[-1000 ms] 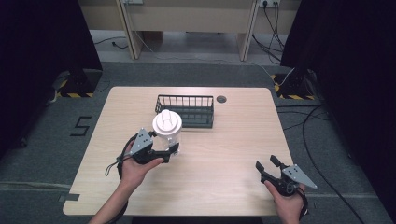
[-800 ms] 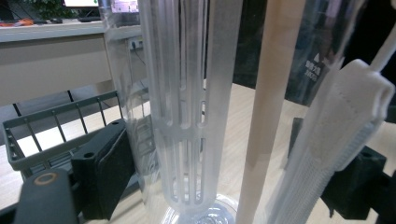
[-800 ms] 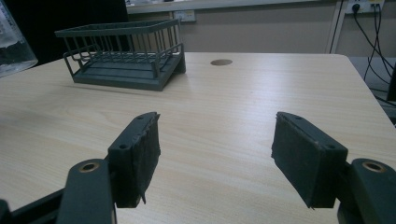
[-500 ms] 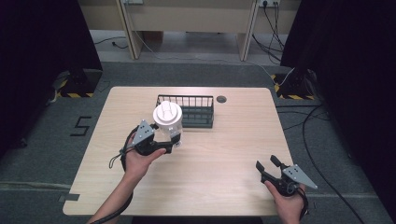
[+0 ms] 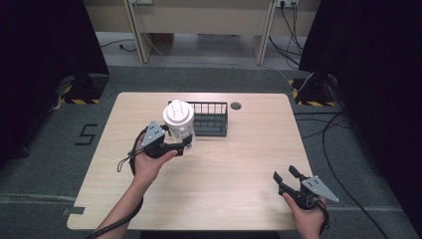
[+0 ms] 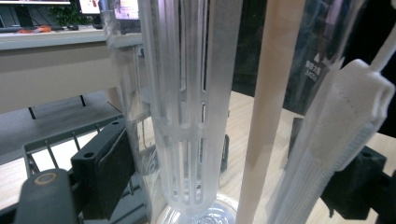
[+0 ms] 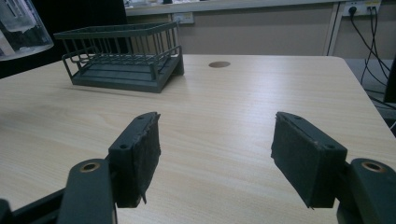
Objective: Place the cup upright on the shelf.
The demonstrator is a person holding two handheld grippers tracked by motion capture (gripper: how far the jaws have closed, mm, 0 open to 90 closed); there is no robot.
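A: Why is the clear bottle (image 5: 179,122) off the table (image 5: 239,169)?
B: The left gripper (image 5: 185,144) clamps its lower body, carrying it upright just in front of the wire basket (image 5: 211,119), probably to set it inside.
A: And the right gripper (image 5: 284,175)?
B: Spread wide, empty, resting near the table's front corner, out of the way.

bare table (image 5: 234,169) before wire basket (image 5: 211,119)

Table (image 5: 224,169): pale wood, rounded corners, on grey floor.
Rack (image 5: 209,119): dark wire, near the far edge, about mid-width.
Hole (image 5: 236,105): round grommet, just right of the rack, by the far edge.
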